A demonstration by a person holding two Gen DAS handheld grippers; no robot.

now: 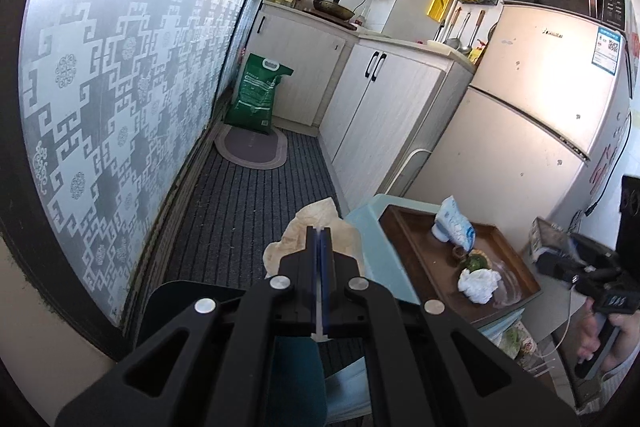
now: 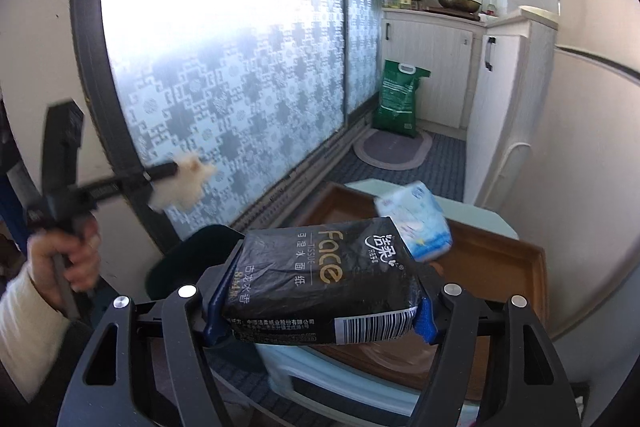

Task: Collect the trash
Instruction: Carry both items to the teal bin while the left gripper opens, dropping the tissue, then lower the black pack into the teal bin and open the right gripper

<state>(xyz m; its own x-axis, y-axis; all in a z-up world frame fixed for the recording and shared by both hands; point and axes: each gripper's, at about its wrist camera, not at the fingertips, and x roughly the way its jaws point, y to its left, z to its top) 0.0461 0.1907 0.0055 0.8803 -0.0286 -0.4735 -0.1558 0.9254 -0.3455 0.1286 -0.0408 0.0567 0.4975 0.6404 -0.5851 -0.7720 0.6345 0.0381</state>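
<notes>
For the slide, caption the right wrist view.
Right gripper clamps a black tissue pack above the wooden tray; left gripper holds crumpled paper.

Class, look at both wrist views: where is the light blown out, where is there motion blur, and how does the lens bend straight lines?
Right wrist view: the frosted window is blown out at the top; the left gripper and its beige paper are smeared by motion. Left wrist view: sharper, with glare on the window's upper pane; the fridge edges bow under fisheye distortion.
</notes>
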